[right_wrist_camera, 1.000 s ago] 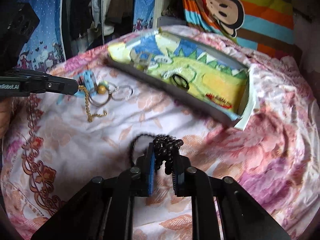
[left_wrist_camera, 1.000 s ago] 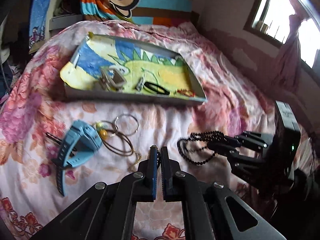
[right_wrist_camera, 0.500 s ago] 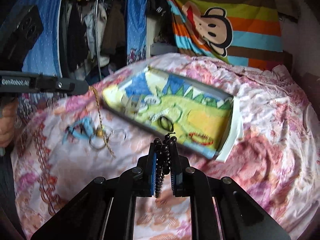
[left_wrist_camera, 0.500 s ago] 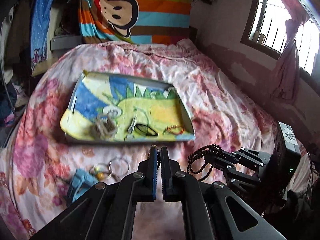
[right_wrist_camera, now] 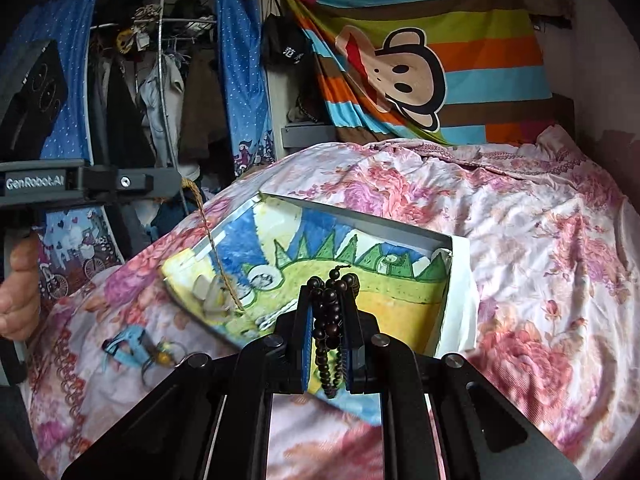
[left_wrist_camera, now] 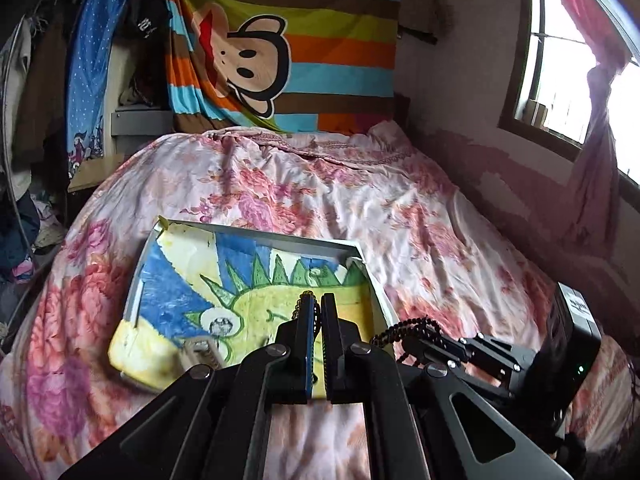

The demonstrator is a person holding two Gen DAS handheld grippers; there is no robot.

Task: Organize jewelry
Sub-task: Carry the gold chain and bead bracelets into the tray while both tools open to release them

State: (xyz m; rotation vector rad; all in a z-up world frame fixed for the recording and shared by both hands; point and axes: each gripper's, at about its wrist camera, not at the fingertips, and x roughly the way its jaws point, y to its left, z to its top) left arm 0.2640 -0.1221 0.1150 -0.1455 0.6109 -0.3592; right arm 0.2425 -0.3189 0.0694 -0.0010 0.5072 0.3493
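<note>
Left gripper [left_wrist_camera: 317,308] pinched on a gold chain [right_wrist_camera: 216,256], dangling above the dinosaur-print tray's [right_wrist_camera: 360,220] left end. Right gripper [right_wrist_camera: 329,312] clamped on a dark bead necklace [right_wrist_camera: 330,340], raised over the tray's near edge. Blue watch [right_wrist_camera: 128,350] left of tray on floral bedspread [right_wrist_camera: 540,280].

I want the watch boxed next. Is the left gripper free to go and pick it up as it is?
Probably not: the left gripper is shut on a gold chain dangling over the box. The watch lies uncovered on the bed.

Dim daylight from the overexposed window [left_wrist_camera: 568,68]; fisheye-warped, soft edges.
</note>
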